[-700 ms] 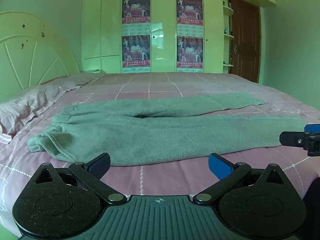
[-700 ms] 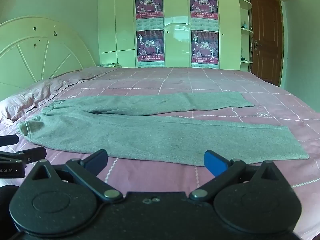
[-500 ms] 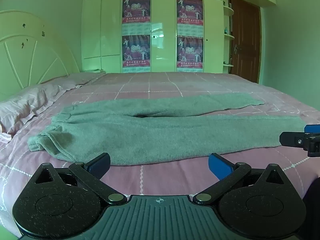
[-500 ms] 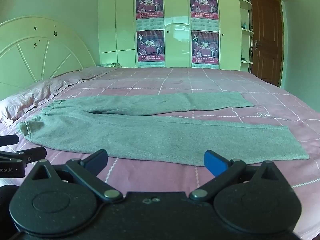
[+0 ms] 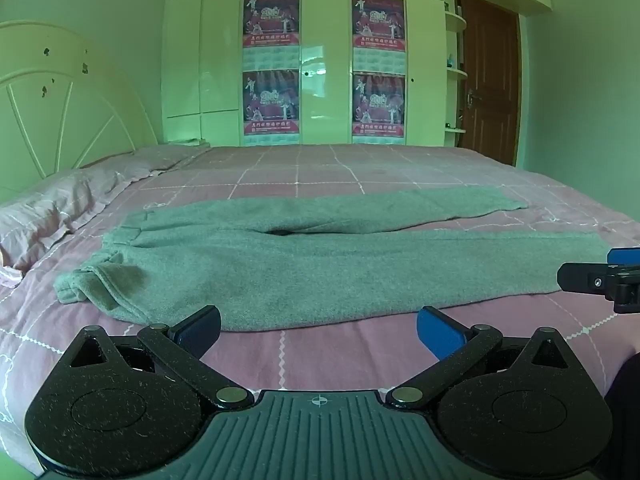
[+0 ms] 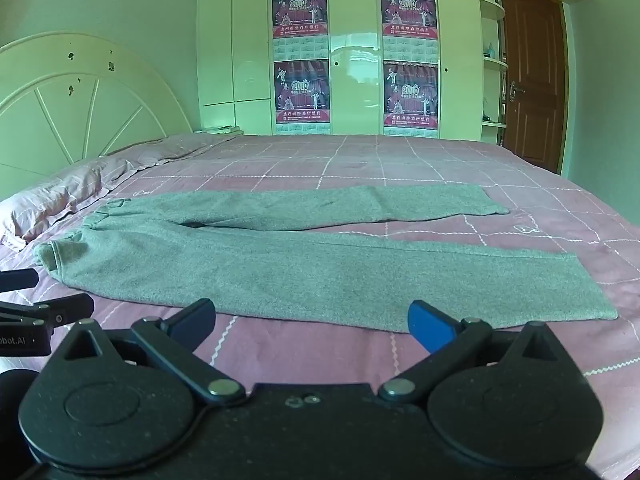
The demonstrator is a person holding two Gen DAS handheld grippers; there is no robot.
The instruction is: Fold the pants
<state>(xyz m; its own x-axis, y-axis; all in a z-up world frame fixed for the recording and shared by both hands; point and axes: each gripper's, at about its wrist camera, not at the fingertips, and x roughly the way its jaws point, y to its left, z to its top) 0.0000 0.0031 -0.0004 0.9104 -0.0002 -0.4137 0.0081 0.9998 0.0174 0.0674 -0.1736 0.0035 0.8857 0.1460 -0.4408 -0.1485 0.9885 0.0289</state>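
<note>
From here, the pants (image 5: 320,264) lie spread flat on the bed (image 5: 360,348), waistband toward the pillow (image 5: 52,216) on my left, both legs running out to the right and splayed apart. No fold shows yet, so I judge the task barely started. My left tool (image 5: 318,326) hovers released, fingers wide, just short of the near edge at the hip; my right tool (image 6: 310,320) is equally spread and empty, near the lower leg. Bringing one leg over the other and folding lengthwise are both left.
</note>
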